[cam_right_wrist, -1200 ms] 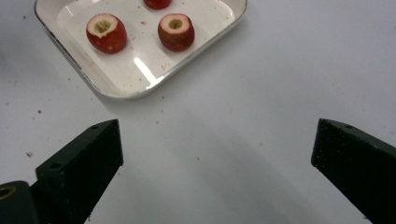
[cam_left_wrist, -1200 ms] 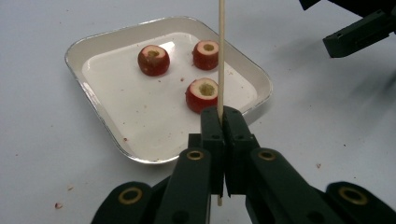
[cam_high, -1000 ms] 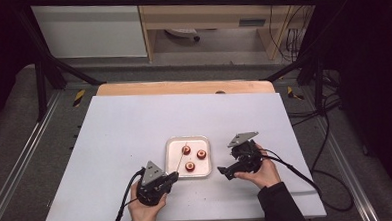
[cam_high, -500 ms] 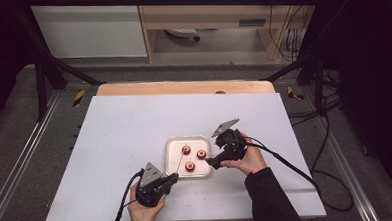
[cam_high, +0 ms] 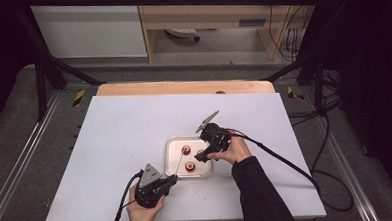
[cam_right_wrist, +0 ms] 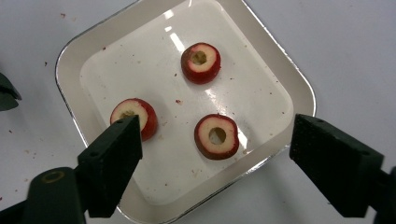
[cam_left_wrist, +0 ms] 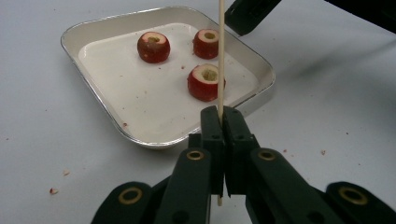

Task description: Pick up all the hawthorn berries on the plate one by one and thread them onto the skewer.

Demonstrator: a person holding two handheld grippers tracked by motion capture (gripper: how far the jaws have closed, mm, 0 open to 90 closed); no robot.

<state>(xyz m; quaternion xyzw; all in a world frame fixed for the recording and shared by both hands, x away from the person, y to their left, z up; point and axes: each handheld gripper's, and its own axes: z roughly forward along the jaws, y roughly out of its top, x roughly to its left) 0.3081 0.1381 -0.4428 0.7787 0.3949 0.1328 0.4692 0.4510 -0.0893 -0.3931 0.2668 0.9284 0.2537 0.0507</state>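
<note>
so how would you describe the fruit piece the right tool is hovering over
On the white table sits a shallow square metal tray holding three cored red fruit pieces. The target lies between the right tool and its open jaws; its central hole goes clean through, showing white tray.
</note>
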